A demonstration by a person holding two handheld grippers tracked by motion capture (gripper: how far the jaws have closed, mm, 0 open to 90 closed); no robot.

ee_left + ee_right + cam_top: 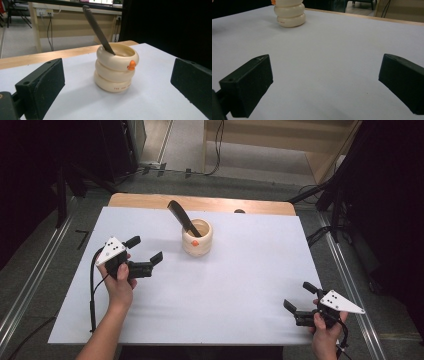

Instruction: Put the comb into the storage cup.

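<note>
Nearest the person, at about five o'clock on the white table (200,310), the right gripper (299,297) is held low by the right hand (327,327), its jaws spread wide with nothing between them; in the right gripper view the two black jaws frame bare table, with the cup's lower rings far off at eleven o'clock. Farther in, at about nine o'clock, the left hand (119,282) holds the left gripper (146,249), also released and empty, pointing toward the cup. Beyond it, near twelve o'clock, stands a cream ringed cup (197,237) with a small orange beak on its side. A dark comb (182,218) stands in the cup, leaning toward ten o'clock. The left gripper view shows the cup between the jaws but well apart from them.
</note>
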